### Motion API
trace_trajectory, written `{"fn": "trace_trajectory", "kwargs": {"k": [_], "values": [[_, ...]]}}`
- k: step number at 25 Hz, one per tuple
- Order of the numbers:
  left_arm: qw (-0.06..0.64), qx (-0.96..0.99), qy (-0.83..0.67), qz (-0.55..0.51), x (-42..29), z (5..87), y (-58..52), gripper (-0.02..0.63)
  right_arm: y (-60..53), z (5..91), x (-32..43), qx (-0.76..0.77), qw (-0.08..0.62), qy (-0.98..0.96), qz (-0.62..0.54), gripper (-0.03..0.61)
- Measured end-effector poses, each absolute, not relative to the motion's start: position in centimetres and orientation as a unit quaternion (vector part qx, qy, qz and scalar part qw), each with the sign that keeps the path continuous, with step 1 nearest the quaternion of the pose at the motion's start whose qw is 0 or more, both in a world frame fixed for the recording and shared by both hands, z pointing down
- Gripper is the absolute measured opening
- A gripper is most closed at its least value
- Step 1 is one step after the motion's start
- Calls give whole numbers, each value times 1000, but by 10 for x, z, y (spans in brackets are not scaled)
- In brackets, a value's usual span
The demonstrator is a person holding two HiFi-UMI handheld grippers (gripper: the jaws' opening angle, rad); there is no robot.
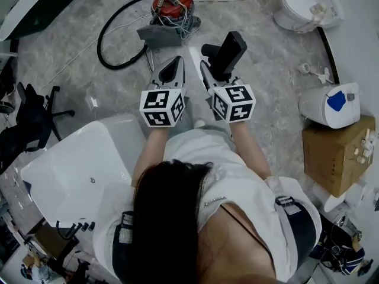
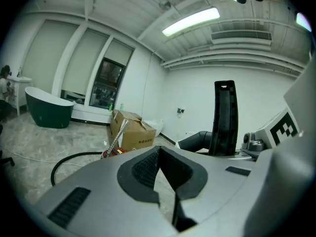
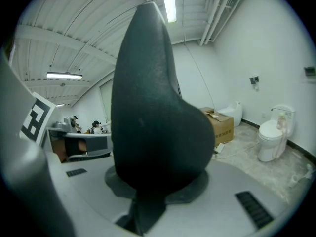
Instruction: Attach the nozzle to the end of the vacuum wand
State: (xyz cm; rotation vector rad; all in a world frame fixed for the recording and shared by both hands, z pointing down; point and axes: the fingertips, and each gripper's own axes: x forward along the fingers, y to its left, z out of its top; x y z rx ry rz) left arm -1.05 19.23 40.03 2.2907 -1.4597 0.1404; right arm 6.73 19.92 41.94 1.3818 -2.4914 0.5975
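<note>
In the head view my right gripper [image 1: 208, 70] is shut on a black nozzle [image 1: 226, 53] that sticks up and away from its jaws. The nozzle [image 3: 158, 112] fills the right gripper view, clamped low between the jaws of the right gripper [image 3: 148, 201]. My left gripper [image 1: 174, 65] is beside it, shut and empty; its pads [image 2: 148, 169] meet. From the left gripper view the nozzle [image 2: 224, 117] stands upright at the right. The red vacuum canister [image 1: 172, 3], its black hose [image 1: 118, 46] and the metal wand [image 2: 114, 137] lie on the floor ahead.
A grey floor head [image 1: 163, 35] sits by the canister. A toilet [image 1: 308, 7] is at the far right, with a cardboard box [image 1: 337, 152] and a white appliance [image 1: 331, 105] at the right. A white bathtub [image 1: 77, 164] and an office chair [image 1: 29, 123] stand at the left.
</note>
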Motion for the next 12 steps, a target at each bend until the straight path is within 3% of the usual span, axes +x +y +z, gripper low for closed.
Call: {"fn": "trace_trajectory", "kwargs": {"k": [12], "values": [[204, 830, -515, 66, -43, 405, 117, 2, 126, 424, 29, 473, 133, -845, 209, 98]]}}
